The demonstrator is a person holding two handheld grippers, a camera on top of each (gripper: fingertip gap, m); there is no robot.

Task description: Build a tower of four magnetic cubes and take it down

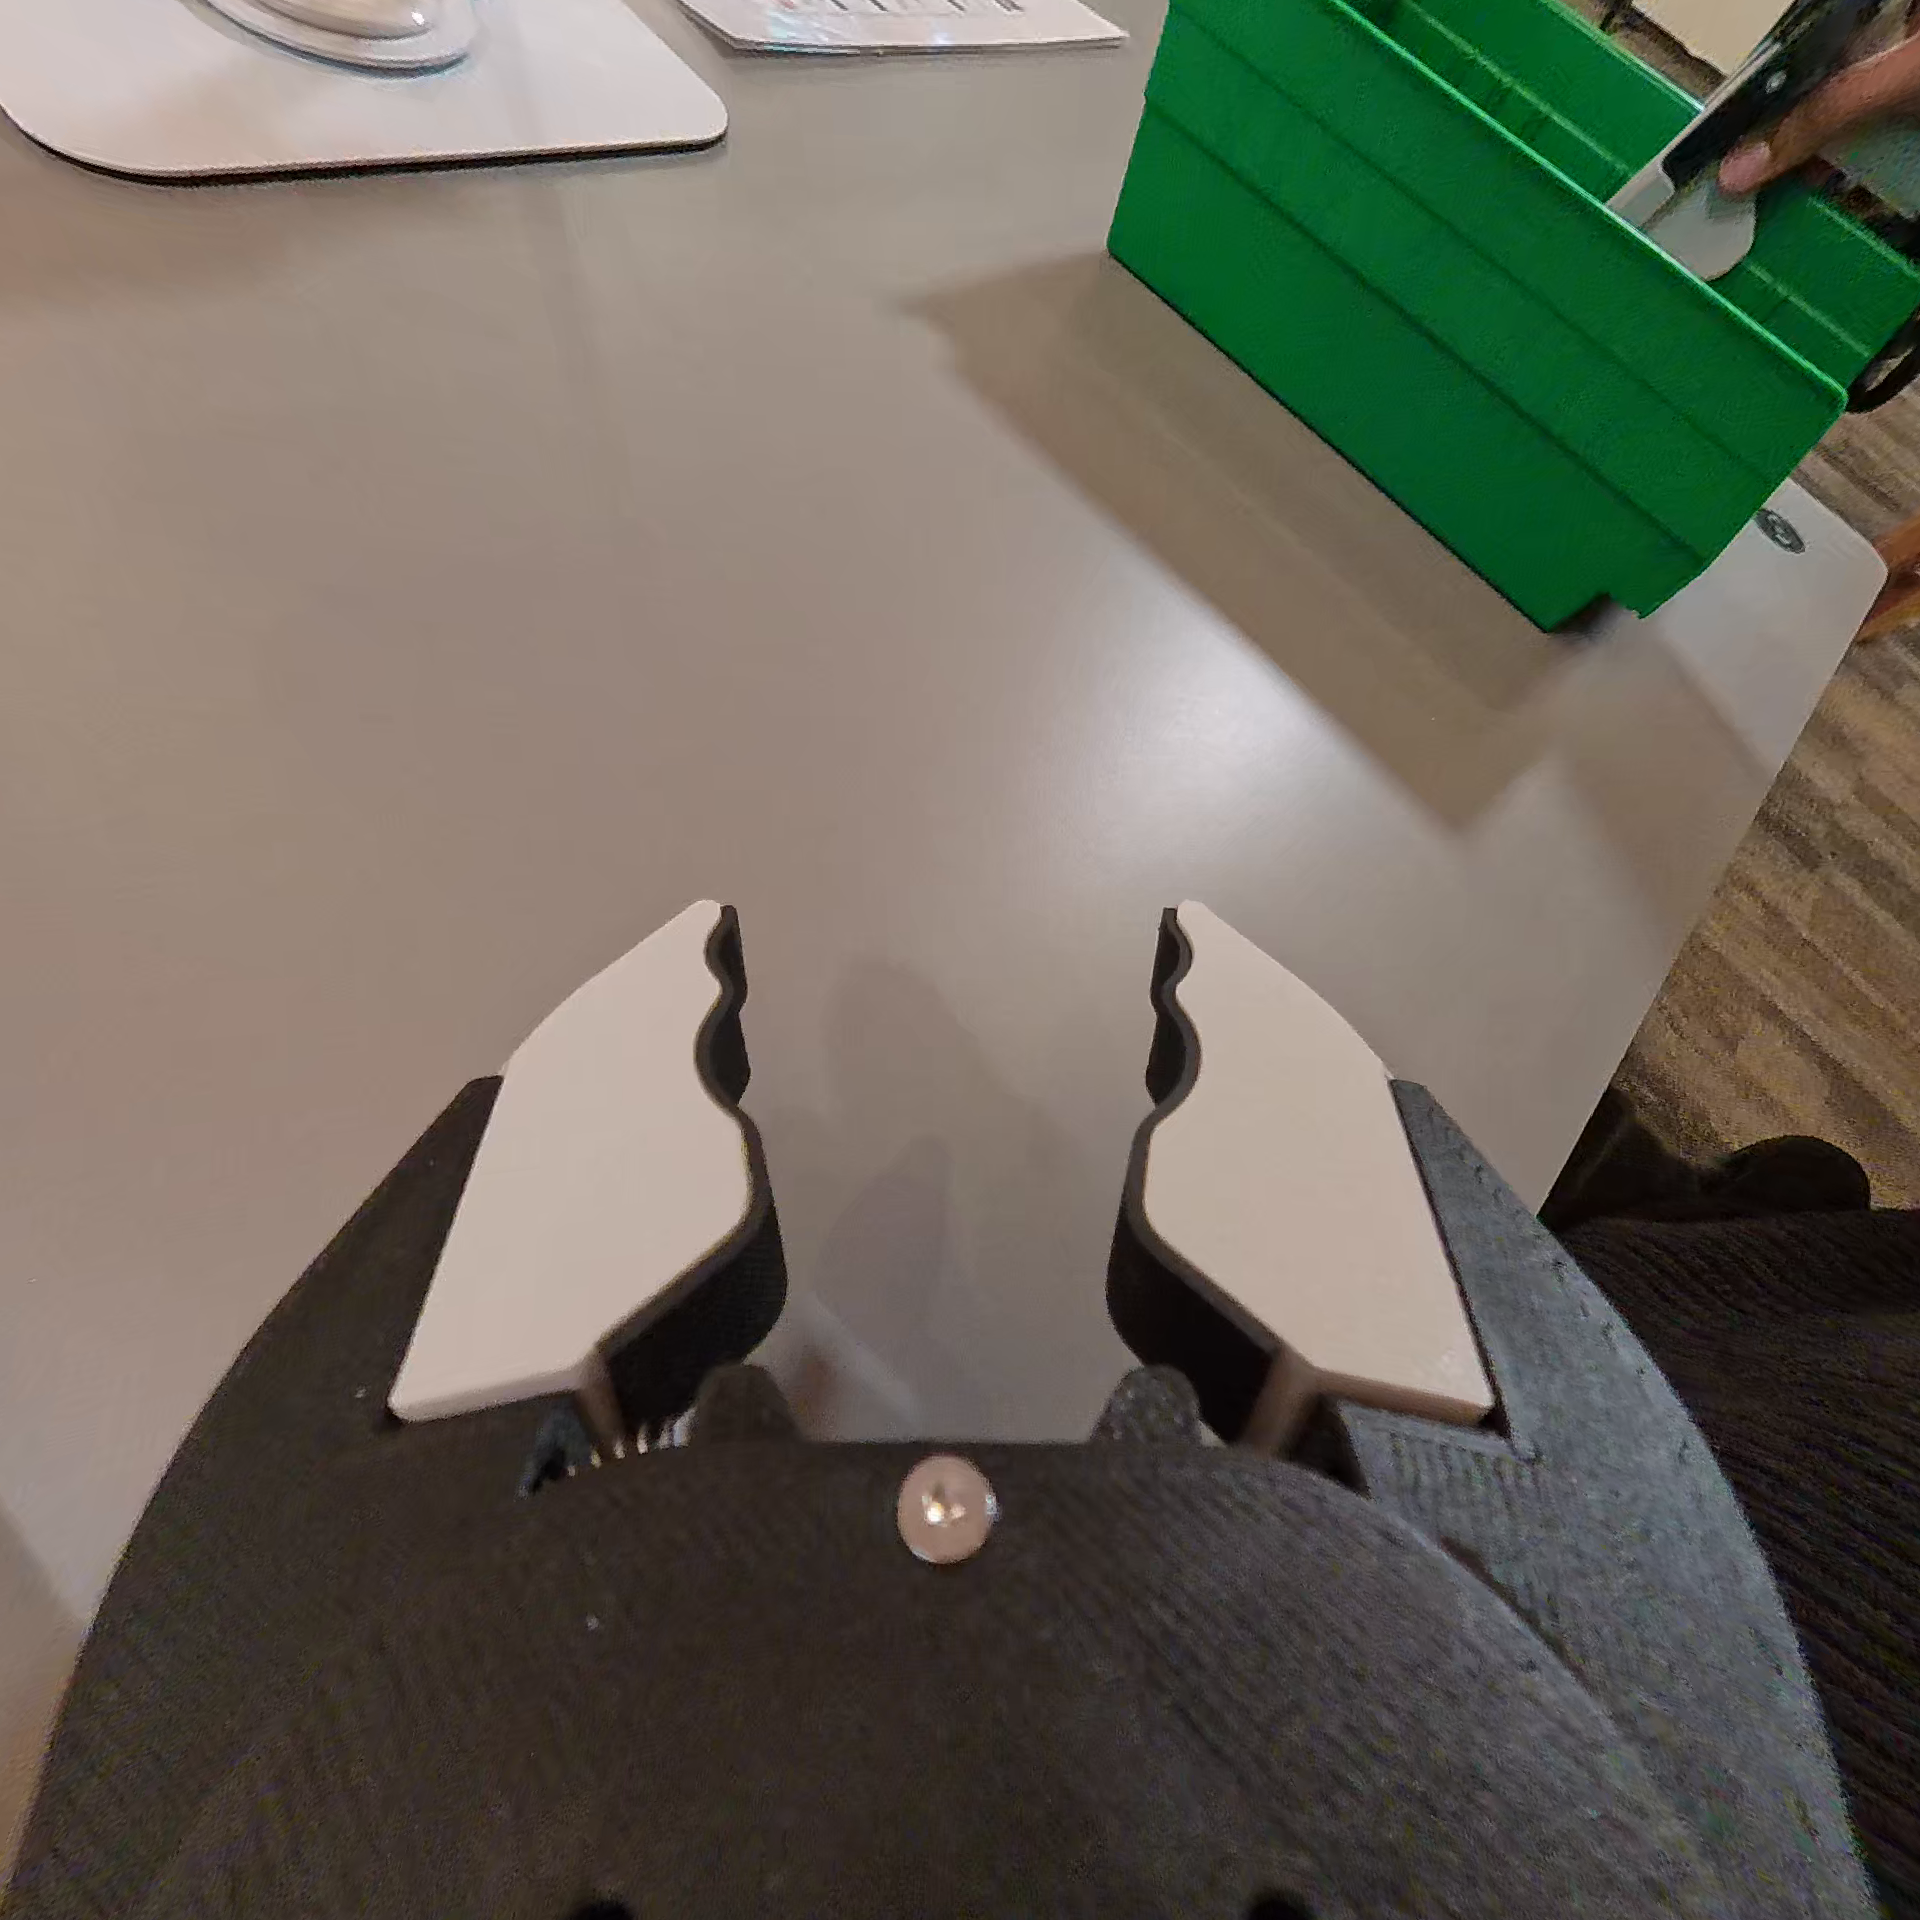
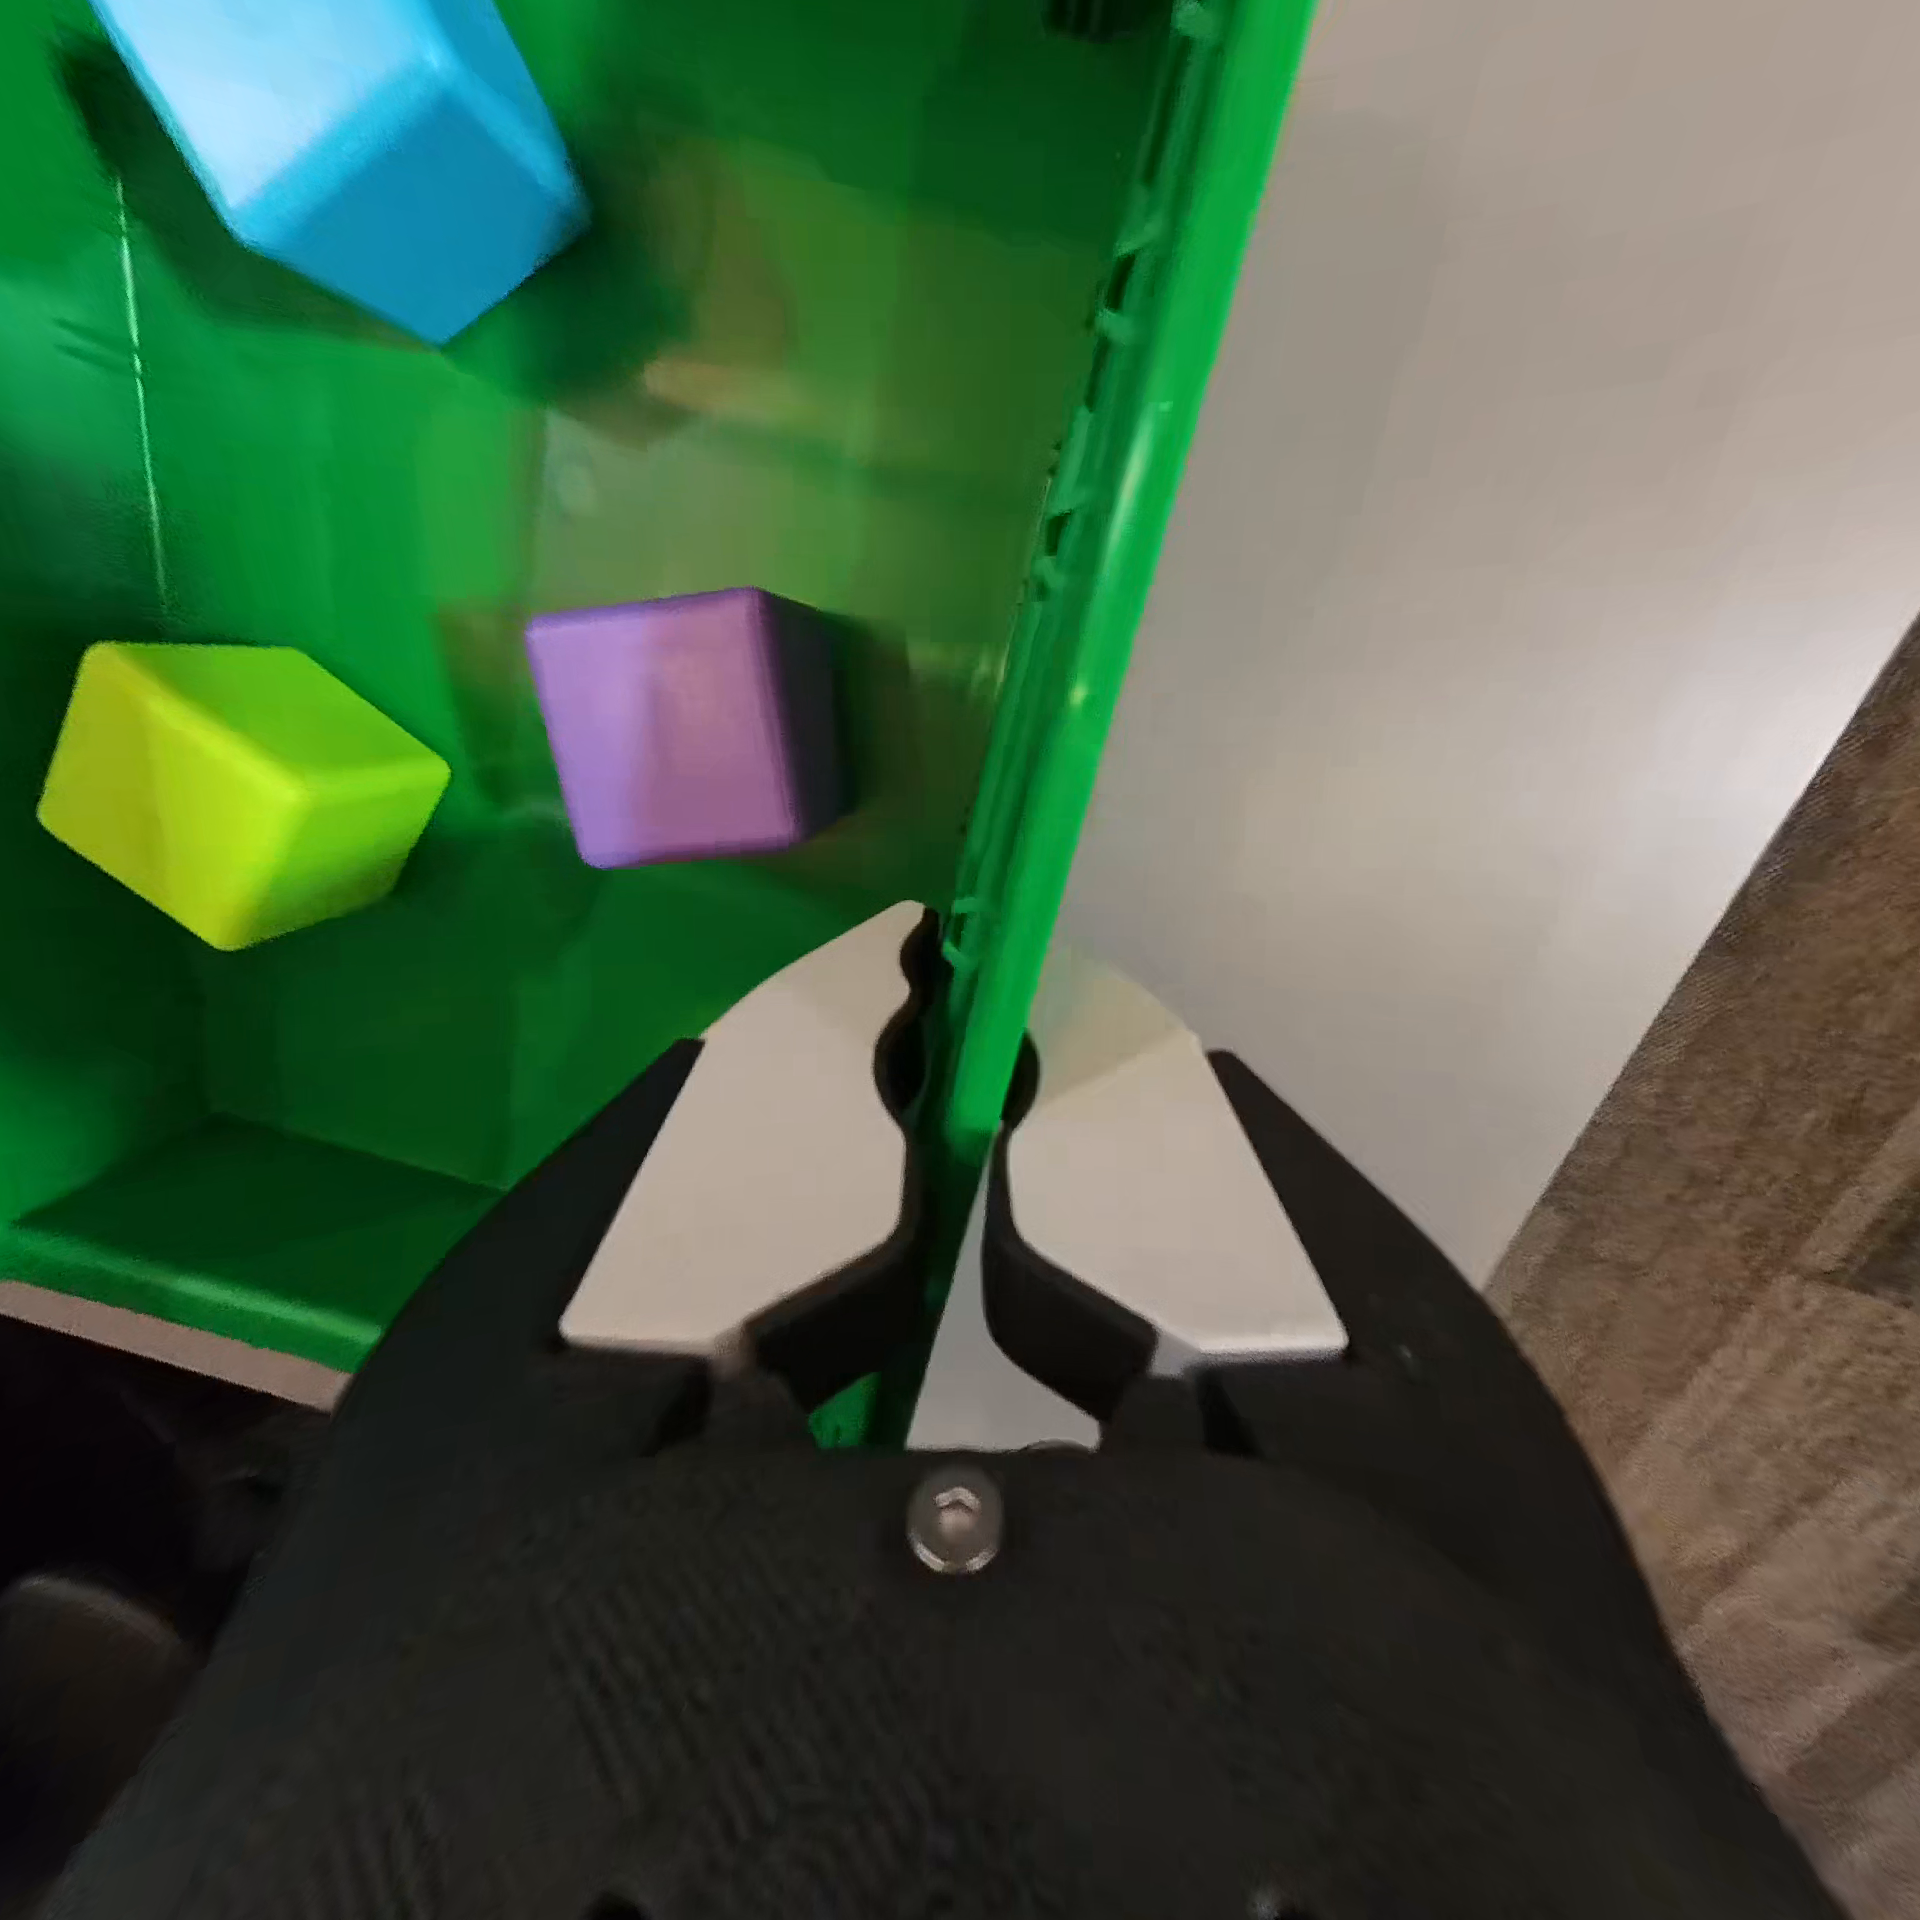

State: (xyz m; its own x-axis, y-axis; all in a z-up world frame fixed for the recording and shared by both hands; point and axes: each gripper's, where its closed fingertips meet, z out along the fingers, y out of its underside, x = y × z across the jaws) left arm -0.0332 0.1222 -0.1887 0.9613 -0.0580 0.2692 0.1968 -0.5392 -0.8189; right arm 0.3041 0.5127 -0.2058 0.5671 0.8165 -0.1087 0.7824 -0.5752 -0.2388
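Note:
My left gripper (image 1: pixel 951 914) is open and empty, held low over the bare grey table (image 1: pixel 520 623). A green plastic bin (image 1: pixel 1455 343) stands at the table's far right corner. My right gripper (image 2: pixel 961 925) is shut on the bin's right wall (image 2: pixel 1101 520), one finger inside and one outside. In the left wrist view the right gripper (image 1: pixel 1694 229) shows at the bin's rim, held by a hand. Inside the bin lie a purple cube (image 2: pixel 675 727), a lime cube (image 2: pixel 229 790) and a blue cube (image 2: pixel 364 156). The bin's image is blurred.
A white mat (image 1: pixel 416 114) with a clear dish (image 1: pixel 343 26) lies at the far left. A white printed sheet (image 1: pixel 914 21) lies behind it. The table's right edge (image 1: pixel 1714 883) drops to a wood-pattern floor (image 1: pixel 1829 831). A dark-clothed leg (image 1: pixel 1766 1351) is at the lower right. The purple cube (image 2: pixel 675 727) is about 5 cm from my right fingertips.

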